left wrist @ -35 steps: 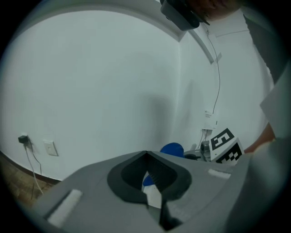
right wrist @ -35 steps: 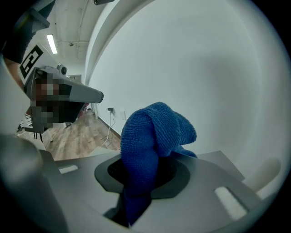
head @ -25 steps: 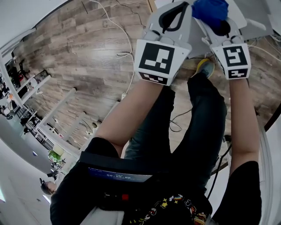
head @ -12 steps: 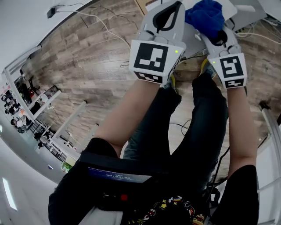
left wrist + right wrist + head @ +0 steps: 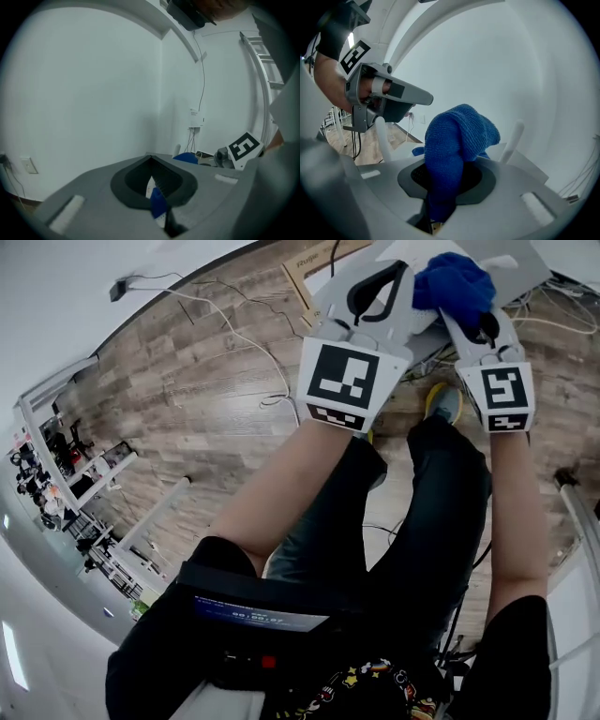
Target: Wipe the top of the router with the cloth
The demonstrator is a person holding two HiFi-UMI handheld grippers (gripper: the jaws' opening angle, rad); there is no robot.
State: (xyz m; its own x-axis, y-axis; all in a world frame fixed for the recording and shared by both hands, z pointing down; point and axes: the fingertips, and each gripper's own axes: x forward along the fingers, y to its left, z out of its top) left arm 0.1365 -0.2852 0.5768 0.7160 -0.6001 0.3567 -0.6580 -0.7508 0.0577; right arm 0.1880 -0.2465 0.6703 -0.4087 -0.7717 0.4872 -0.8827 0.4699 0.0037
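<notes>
A blue cloth [image 5: 457, 140] is bunched between the jaws of my right gripper [image 5: 440, 176], which is shut on it. It shows in the head view as a blue lump [image 5: 455, 282] at the top, ahead of the right gripper [image 5: 476, 313]. Beyond the cloth lies the white router [image 5: 532, 168], with an upright white antenna [image 5: 382, 138] on the left and another [image 5: 512, 138] on the right. The cloth hangs just above the router; whether they touch is hidden. My left gripper [image 5: 380, 282] is beside the right one, jaws together and holding nothing [image 5: 152, 159].
The person's legs and arms fill the middle of the head view above a wooden floor [image 5: 216, 381] crossed by cables [image 5: 258, 348]. A white wall [image 5: 93, 84] rises behind the router. A shelf rack [image 5: 84, 484] stands at the far left.
Both grippers have shifted slightly right and further forward in the head view. The cloth stays gripped in the right gripper.
</notes>
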